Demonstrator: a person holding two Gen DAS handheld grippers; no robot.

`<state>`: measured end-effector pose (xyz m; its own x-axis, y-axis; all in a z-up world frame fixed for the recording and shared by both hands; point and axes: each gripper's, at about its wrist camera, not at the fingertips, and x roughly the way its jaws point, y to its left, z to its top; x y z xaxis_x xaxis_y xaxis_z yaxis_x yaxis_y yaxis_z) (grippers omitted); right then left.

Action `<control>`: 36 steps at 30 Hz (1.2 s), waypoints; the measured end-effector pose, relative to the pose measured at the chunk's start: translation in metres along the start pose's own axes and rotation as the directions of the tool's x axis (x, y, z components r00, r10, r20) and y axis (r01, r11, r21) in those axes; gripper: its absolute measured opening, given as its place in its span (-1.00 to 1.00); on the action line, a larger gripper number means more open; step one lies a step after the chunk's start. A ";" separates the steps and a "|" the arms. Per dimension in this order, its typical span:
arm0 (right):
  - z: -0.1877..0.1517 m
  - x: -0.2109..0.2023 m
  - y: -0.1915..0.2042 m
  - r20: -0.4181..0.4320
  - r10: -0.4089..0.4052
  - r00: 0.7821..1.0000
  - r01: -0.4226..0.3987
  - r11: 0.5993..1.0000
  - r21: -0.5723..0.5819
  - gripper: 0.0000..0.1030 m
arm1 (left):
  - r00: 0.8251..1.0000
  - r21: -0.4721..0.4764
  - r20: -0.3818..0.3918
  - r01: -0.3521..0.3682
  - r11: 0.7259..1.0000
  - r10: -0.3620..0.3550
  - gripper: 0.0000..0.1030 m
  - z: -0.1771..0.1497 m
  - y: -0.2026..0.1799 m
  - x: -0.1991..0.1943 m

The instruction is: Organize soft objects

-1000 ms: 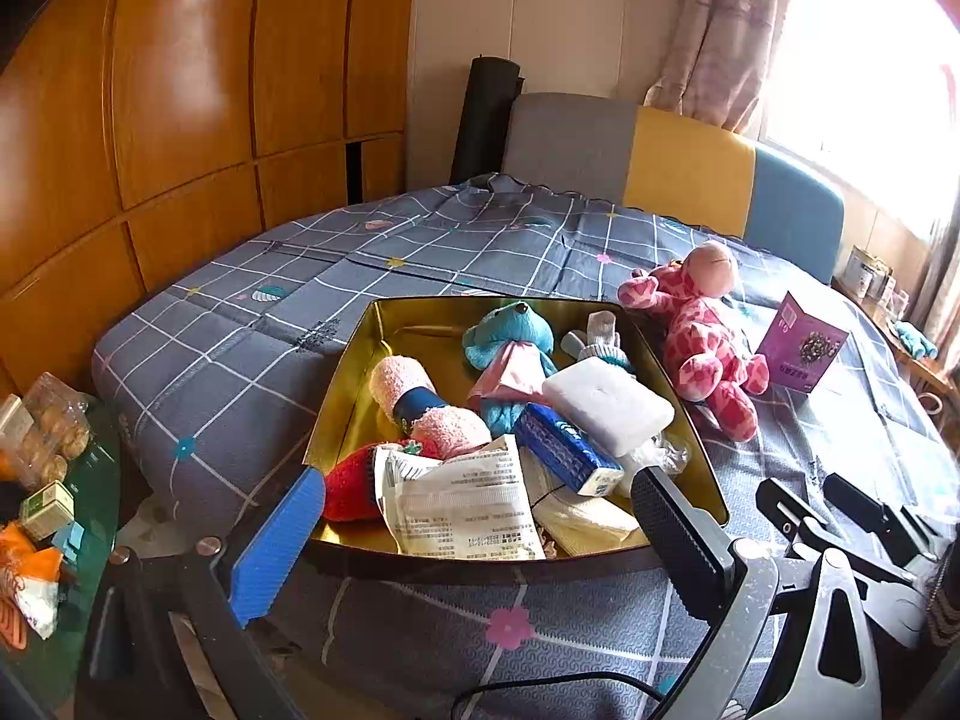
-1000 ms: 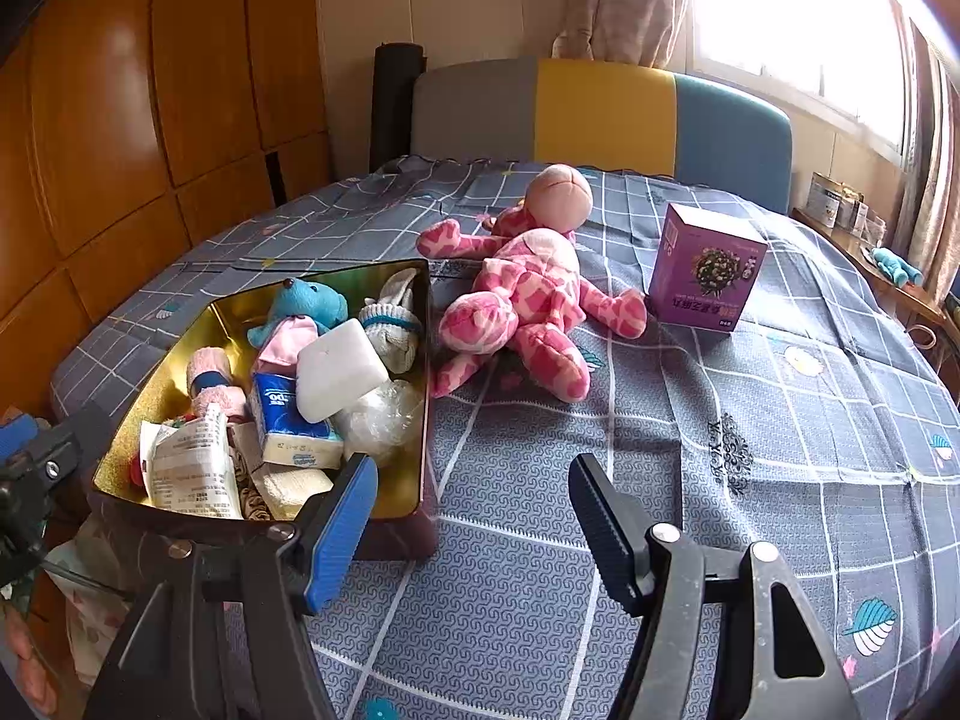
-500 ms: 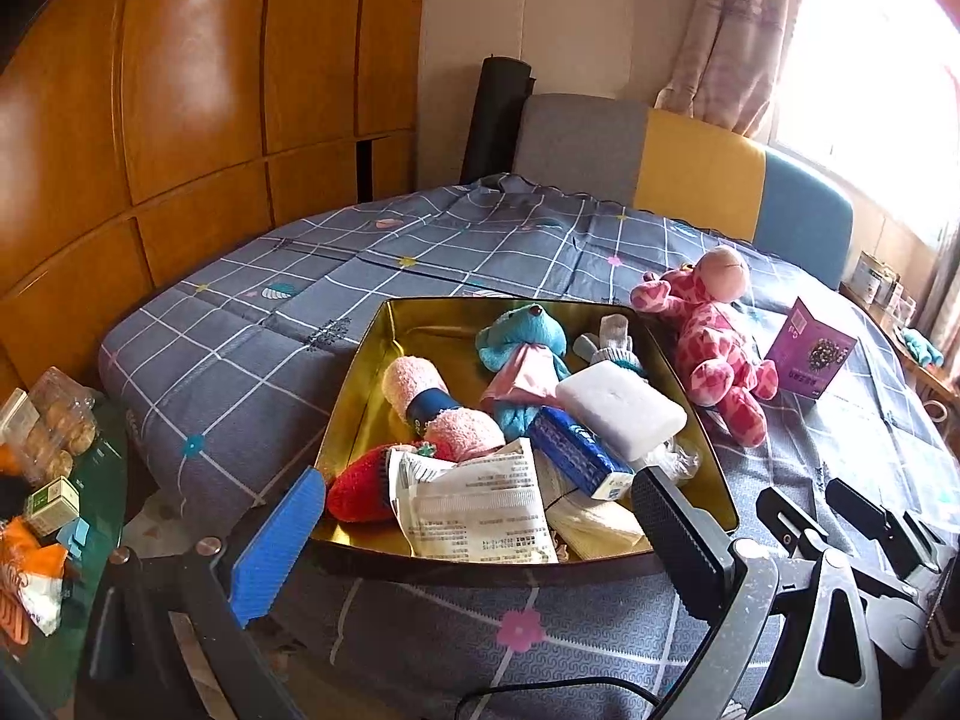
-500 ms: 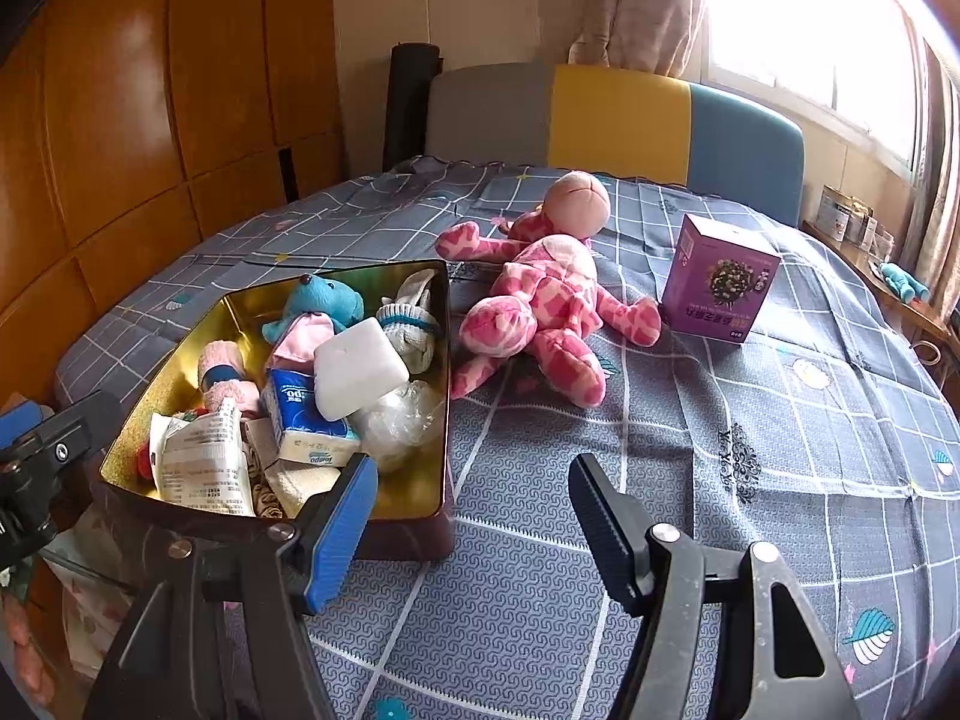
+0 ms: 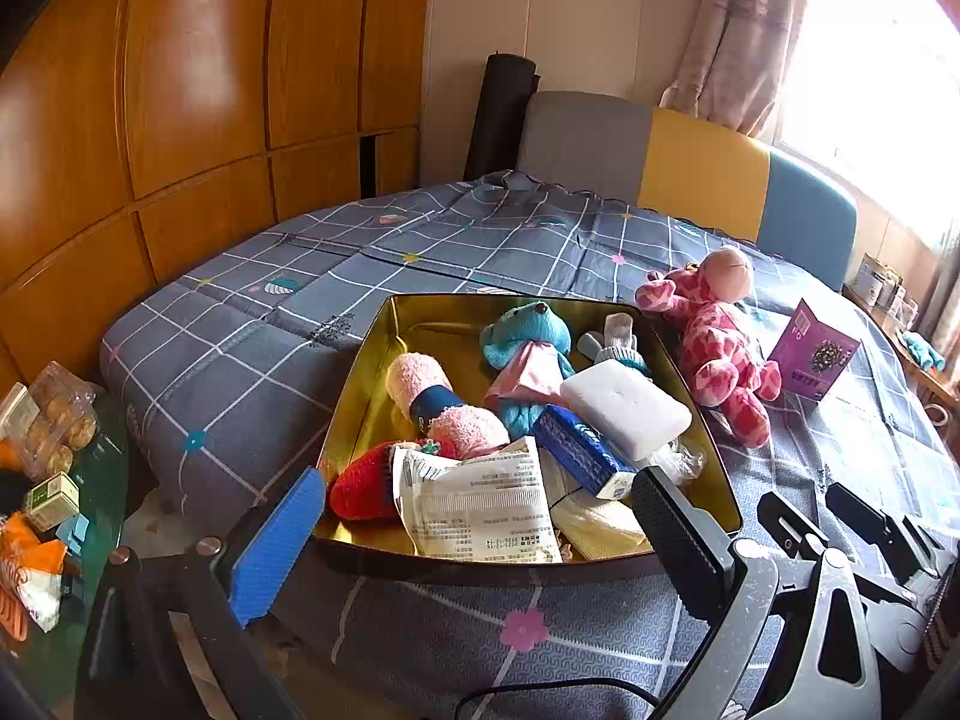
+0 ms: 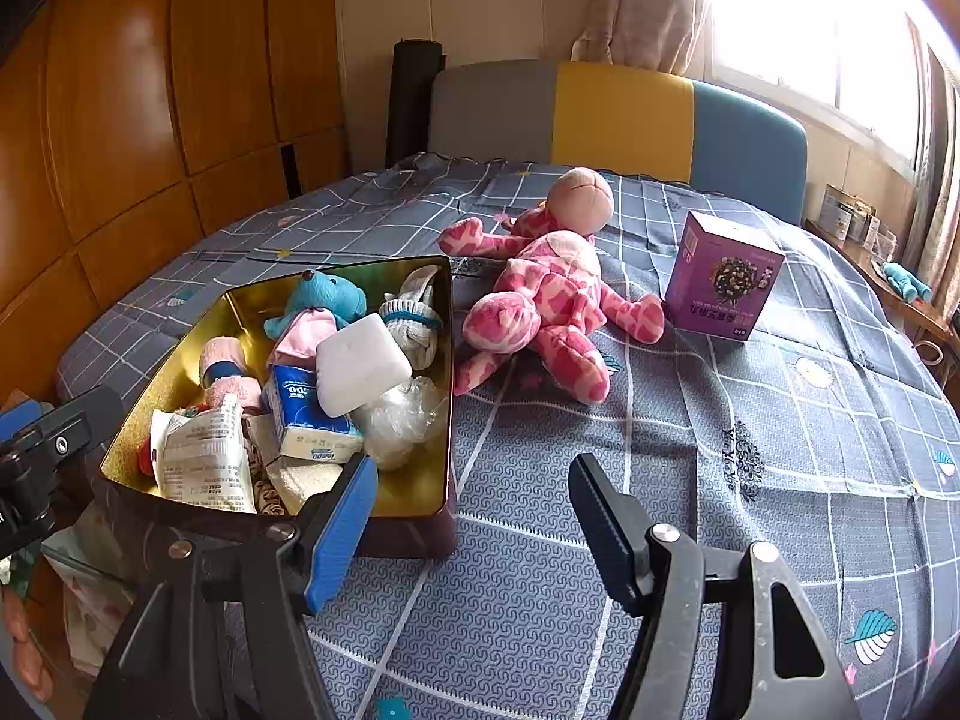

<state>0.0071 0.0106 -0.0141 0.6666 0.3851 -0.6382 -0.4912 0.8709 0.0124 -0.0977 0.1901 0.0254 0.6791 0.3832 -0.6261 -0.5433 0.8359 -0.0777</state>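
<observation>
Currently, the bed (image 6: 720, 450) with its grey checked cover is serving as the work surface, and the gold-lined tin (image 5: 384, 396) is sitting near its foot edge, already holding most of the soft goods.

Status of items, largest first:

1. The pink plush toy (image 6: 552, 294) is lying on the cover just beside the tin's right wall, outside it. Judged against the task, this is the 1 soft item remaining to be stowed.
2. The purple box (image 6: 723, 276) is standing upright near the plush toy's foot; it looks rigid, so it is probably not part of the sort.
3. Inside the tin, the blue plush bear (image 5: 528, 342) is lying toward the far wall, with a white sponge block (image 5: 627, 405) resting on the pile beside it.
4. A pink rolled towel (image 5: 438, 402), a tissue pack (image 5: 582, 450), a printed paper packet (image 5: 486, 504) and a grey sock (image 5: 618, 339) are filling the remaining space.

Gripper condition: the left gripper (image 5: 480, 540) is hovering at the tin's near edge with its jaws spread wide and gripping nothing. The right gripper (image 6: 474, 516) is hanging over bare cover beside the tin's near corner, jaws likewise spread and empty.

Assessment: the task appears mostly complete, with 1 transfer outstanding. The tin is looking crowded, so room for the plush toy may be tight.
</observation>
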 end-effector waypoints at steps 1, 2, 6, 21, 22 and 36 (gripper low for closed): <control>0.000 0.000 0.000 0.000 0.000 1.000 0.000 1.000 0.000 0.31 | 1.000 0.000 0.000 0.001 1.000 -0.001 0.99 0.000 0.000 0.000; 0.000 0.000 0.000 -0.001 0.000 1.000 0.000 1.000 0.000 0.31 | 1.000 0.000 -0.001 0.000 1.000 0.000 0.99 0.000 0.000 0.000; -0.001 0.001 0.000 -0.004 0.001 1.000 -0.001 1.000 0.000 0.31 | 1.000 -0.003 -0.004 0.000 1.000 0.000 0.99 0.000 0.000 0.001; -0.001 0.001 0.001 -0.006 0.001 1.000 -0.001 1.000 0.001 0.31 | 1.000 -0.007 -0.007 -0.004 1.000 0.004 0.99 -0.001 0.002 0.002; -0.001 0.001 0.001 -0.006 0.001 1.000 -0.001 1.000 0.001 0.31 | 1.000 -0.008 -0.007 -0.004 1.000 0.004 0.99 -0.001 0.002 0.002; -0.002 0.001 0.001 -0.008 0.002 1.000 -0.002 1.000 0.001 0.31 | 1.000 -0.008 -0.010 -0.014 1.000 0.014 0.99 0.000 0.003 0.001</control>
<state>0.0067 0.0110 -0.0160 0.6613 0.3843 -0.6441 -0.4919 0.8705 0.0143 -0.0984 0.1928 0.0239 0.6668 0.3909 -0.6345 -0.5566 0.8274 -0.0752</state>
